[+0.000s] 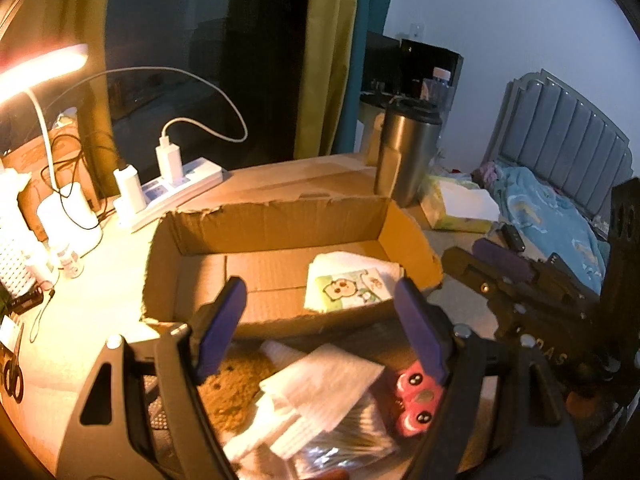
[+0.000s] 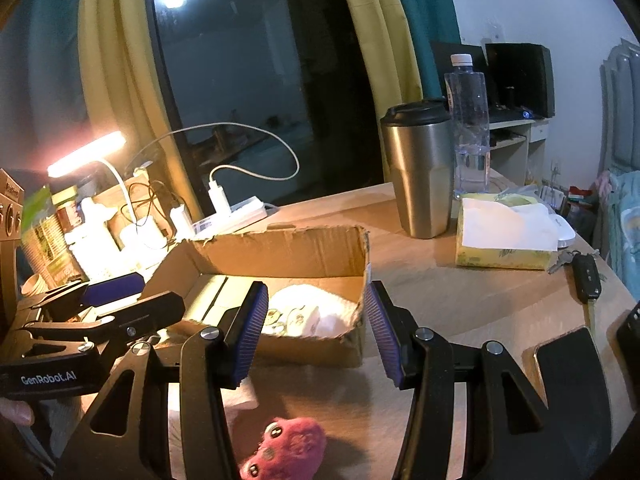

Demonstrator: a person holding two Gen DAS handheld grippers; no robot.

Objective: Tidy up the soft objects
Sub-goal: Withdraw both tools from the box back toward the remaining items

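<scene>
Both my grippers stand released, nothing between the jaws. Left gripper (image 1: 320, 328) hovers over a stack of white folded paper towels (image 1: 320, 388), just below and between its pads. A small pink plush toy with button eyes (image 2: 286, 452) lies below my right gripper (image 2: 316, 332), close to the towels. Ahead of both: shallow open brown cardboard box (image 1: 280, 216), one printed white cloth (image 1: 352, 284) already inside. Judgement: plush is light, squashy, non-fragile; pinch across its body. Towels are limp, may fan apart; grip the folded edge.

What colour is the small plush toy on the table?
Pink plush toy, clearest in the right wrist view.
</scene>
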